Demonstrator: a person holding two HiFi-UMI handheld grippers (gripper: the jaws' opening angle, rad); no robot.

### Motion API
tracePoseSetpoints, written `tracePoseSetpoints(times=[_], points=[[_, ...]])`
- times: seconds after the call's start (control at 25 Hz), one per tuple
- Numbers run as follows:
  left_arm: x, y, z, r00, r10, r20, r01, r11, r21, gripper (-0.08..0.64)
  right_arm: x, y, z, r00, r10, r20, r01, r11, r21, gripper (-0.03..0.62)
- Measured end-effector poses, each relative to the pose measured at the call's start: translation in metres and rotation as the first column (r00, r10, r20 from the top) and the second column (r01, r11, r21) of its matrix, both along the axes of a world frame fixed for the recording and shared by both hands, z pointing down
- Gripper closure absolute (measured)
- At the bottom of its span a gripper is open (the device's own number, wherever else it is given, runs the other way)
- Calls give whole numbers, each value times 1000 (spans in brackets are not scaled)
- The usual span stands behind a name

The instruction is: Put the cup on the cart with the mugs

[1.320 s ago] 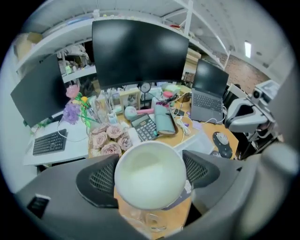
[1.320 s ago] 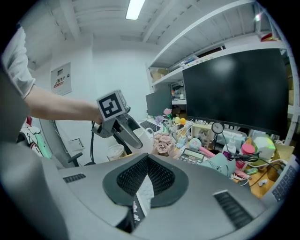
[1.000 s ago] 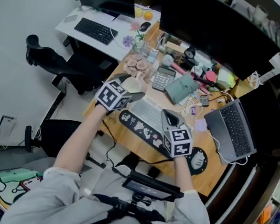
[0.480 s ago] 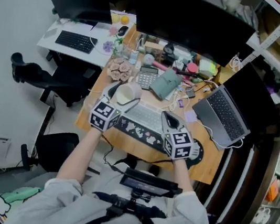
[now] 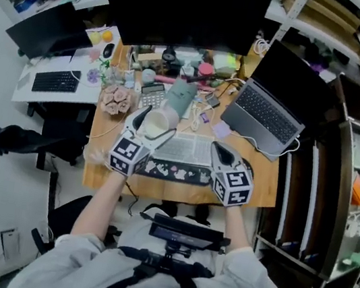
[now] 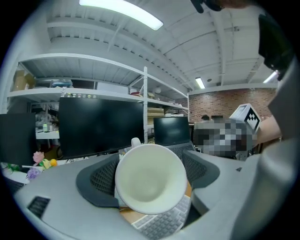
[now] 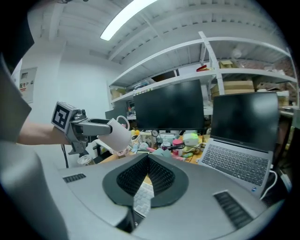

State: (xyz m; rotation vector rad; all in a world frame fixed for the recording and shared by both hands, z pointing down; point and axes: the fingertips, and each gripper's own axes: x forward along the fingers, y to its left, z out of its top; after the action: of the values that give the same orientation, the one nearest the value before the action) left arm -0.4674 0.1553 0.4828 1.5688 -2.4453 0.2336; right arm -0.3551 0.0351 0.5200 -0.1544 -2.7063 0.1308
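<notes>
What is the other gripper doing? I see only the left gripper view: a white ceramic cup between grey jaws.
Observer: The right gripper is shut and empty, over the white keyboard.
Visitor: Where's my cup hanging?
Observer: The head view shows the white ceramic cup above the wooden desk, near that keyboard's left end.
Visitor: Any cart close by?
Observer: A metal shelf rack stands right of the desk; mugs there I cannot confirm.

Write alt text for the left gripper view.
A white cup, its empty mouth facing the camera, is clamped between the left gripper's dark padded jaws. Behind it stand a large dark monitor and an open laptop under shelves; a keyboard lies below.
</notes>
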Motion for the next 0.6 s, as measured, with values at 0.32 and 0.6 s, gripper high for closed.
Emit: tracePoseSetpoints(times=[0.32, 0.6], points=[[50, -90, -22, 974, 228, 11, -228, 973, 39, 137, 99, -92, -11, 948, 319, 13, -319, 948, 17, 592], [121, -165, -38, 918, 397, 23, -398, 916, 52, 137, 200, -156, -27, 851, 524, 32, -524, 852, -13, 592]])
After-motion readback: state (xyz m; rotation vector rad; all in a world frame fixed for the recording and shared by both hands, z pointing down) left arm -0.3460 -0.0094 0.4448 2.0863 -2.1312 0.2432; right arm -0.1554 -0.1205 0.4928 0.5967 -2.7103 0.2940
